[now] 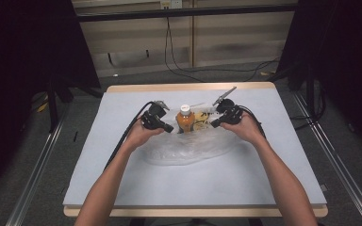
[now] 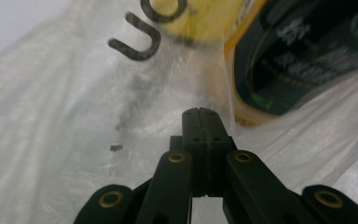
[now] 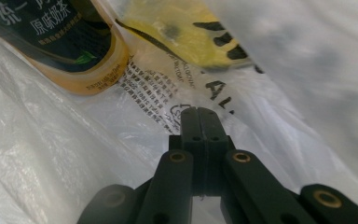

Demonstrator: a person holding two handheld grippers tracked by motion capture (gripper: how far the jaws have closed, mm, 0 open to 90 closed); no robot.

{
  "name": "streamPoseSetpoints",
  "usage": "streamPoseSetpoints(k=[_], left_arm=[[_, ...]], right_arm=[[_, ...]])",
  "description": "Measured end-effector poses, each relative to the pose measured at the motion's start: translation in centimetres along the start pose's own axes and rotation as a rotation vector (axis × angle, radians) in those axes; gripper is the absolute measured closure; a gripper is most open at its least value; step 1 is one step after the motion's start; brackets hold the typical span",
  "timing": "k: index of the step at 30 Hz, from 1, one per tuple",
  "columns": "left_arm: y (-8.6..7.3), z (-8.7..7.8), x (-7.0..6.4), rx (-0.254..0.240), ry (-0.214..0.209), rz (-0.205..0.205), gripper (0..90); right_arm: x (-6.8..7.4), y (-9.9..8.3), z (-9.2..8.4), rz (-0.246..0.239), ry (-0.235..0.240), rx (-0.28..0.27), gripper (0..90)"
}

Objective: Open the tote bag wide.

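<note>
A clear plastic bag (image 1: 188,149) lies mid-table, its mouth at the far side. In that mouth an orange drink bottle (image 1: 185,120) with a white cap stands upright, beside a yellow packet (image 1: 201,124). My left gripper (image 1: 169,128) is at the bag's edge just left of the bottle, and my right gripper (image 1: 213,125) is at the edge just right of the packet. The left gripper (image 2: 200,112) has its jaws pressed together on the bag film (image 2: 51,140), with the bottle (image 2: 298,60) and packet (image 2: 200,23) close ahead. The right gripper (image 3: 199,110) is likewise closed on printed film (image 3: 37,154) below the bottle (image 3: 60,42) and packet (image 3: 182,32).
A grey mat (image 1: 193,183) covers the wooden-edged table (image 1: 188,87). Cables trail from both grippers and across the floor behind. Metal rails (image 1: 37,165) run along both sides of the table, with dark curtains beyond.
</note>
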State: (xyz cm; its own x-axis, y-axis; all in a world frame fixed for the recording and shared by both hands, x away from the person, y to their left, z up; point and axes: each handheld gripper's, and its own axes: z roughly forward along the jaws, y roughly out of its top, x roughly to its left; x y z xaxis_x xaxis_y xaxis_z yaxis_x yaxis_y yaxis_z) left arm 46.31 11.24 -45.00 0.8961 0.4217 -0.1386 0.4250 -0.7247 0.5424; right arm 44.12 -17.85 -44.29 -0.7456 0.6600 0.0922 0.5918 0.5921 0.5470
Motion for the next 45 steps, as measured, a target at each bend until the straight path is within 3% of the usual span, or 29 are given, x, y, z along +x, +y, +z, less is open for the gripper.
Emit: streamPoseSetpoints(k=[1, 3, 7, 8, 9, 11, 13, 15, 19, 20, 21, 22, 25, 27, 29, 30, 31, 32, 33, 34, 36, 37, 39, 41, 42, 45], left_arm=[[-0.1, 0.0, 0.1, 0.035, -0.013, 0.032, 90.0], [-0.8, 0.6, 0.0, 0.085, 0.000, 0.047, 90.0], [-1.8, 0.5, 0.2, 0.061, -0.021, 0.024, 90.0], [-2.1, 0.2, 0.1, 0.066, -0.014, 0.002, 90.0], [-2.1, -0.1, 0.1, 0.101, -0.004, 0.036, 90.0], [-2.2, -0.2, -0.1, 0.107, -0.001, 0.034, 90.0], [-2.6, -0.8, -0.2, 0.163, 0.019, 0.060, 90.0], [-2.7, -1.0, -0.3, 0.183, 0.022, 0.076, 90.0], [-3.4, -1.7, -0.9, 0.234, 0.036, 0.112, 90.0], [-3.6, -2.0, -1.0, 0.260, 0.040, 0.135, 90.0], [-4.1, -2.3, -1.4, 0.279, 0.061, 0.133, 90.0], [-4.2, -2.6, -1.4, 0.316, 0.069, 0.164, 90.0], [-4.6, -2.9, -1.4, 0.325, 0.076, 0.167, 90.0], [-5.4, -3.4, -0.8, 0.302, 0.061, 0.142, 90.0], [-5.6, -3.4, -0.8, 0.284, 0.071, 0.122, 90.0], [-5.7, -3.6, -0.4, 0.285, 0.061, 0.140, 90.0], [-5.8, -3.6, -0.3, 0.268, 0.058, 0.121, 90.0], [-5.8, -3.7, 0.0, 0.279, 0.063, 0.139, 90.0], [-6.0, -3.8, 0.3, 0.266, 0.081, 0.120, 90.0], [-6.0, -3.9, 0.4, 0.283, 0.095, 0.125, 90.0], [-6.1, -4.0, 0.5, 0.281, 0.093, 0.115, 90.0], [-6.2, -4.0, 0.6, 0.274, 0.090, 0.108, 90.0], [-6.4, -4.2, 1.1, 0.262, 0.100, 0.098, 90.0], [-6.5, -4.3, 1.2, 0.266, 0.108, 0.095, 90.0], [-6.5, -4.3, 1.3, 0.261, 0.114, 0.088, 90.0], [-6.5, -4.3, 1.6, 0.255, 0.139, 0.083, 90.0]], right_arm=[[0.2, 0.0, 0.5, -0.004, 0.006, 0.014, 90.0], [0.5, -0.1, 0.8, -0.021, 0.002, 0.042, 90.0], [0.8, -0.5, 1.2, -0.035, -0.013, 0.080, 90.0], [0.7, -0.9, 1.5, -0.046, -0.037, 0.113, 90.0], [0.6, -1.1, 1.6, -0.043, -0.035, 0.114, 90.0], [0.6, -1.3, 1.5, -0.030, -0.035, 0.103, 90.0], [0.7, -1.5, 1.4, -0.045, -0.029, 0.109, 90.0], [0.7, -1.6, 1.3, -0.057, -0.025, 0.116, 90.0], [1.3, -2.1, 0.7, -0.088, -0.019, 0.157, 90.0], [1.4, -2.2, 0.6, -0.092, -0.020, 0.166, 90.0], [1.6, -2.5, 0.3, -0.098, -0.005, 0.189, 90.0], [1.8, -2.7, 0.1, -0.103, 0.001, 0.200, 90.0], [2.0, -3.2, -0.3, -0.131, 0.011, 0.208, 90.0], [2.1, -3.5, -0.5, -0.130, 0.028, 0.216, 90.0], [2.1, -3.7, -0.6, -0.127, 0.034, 0.216, 90.0], [2.0, -3.7, -0.7, -0.126, 0.035, 0.216, 90.0], [1.9, -3.8, -0.7, -0.122, 0.029, 0.217, 90.0], [1.6, -3.8, -0.8, -0.122, 0.009, 0.223, 90.0], [1.5, -3.8, -0.8, -0.122, -0.003, 0.221, 90.0], [1.3, -3.9, -0.8, -0.112, -0.013, 0.218, 90.0], [1.0, -3.9, -0.9, -0.111, -0.031, 0.212, 90.0], [0.6, -4.1, -1.0, -0.117, -0.097, 0.225, 90.0], [0.1, -4.3, -1.3, -0.099, -0.132, 0.235, 90.0], [-0.3, -4.5, -1.4, -0.106, -0.128, 0.232, 90.0], [-0.3, -4.6, -1.5, -0.087, -0.135, 0.238, 90.0], [-0.3, -4.8, -1.6, -0.115, -0.147, 0.243, 90.0]])
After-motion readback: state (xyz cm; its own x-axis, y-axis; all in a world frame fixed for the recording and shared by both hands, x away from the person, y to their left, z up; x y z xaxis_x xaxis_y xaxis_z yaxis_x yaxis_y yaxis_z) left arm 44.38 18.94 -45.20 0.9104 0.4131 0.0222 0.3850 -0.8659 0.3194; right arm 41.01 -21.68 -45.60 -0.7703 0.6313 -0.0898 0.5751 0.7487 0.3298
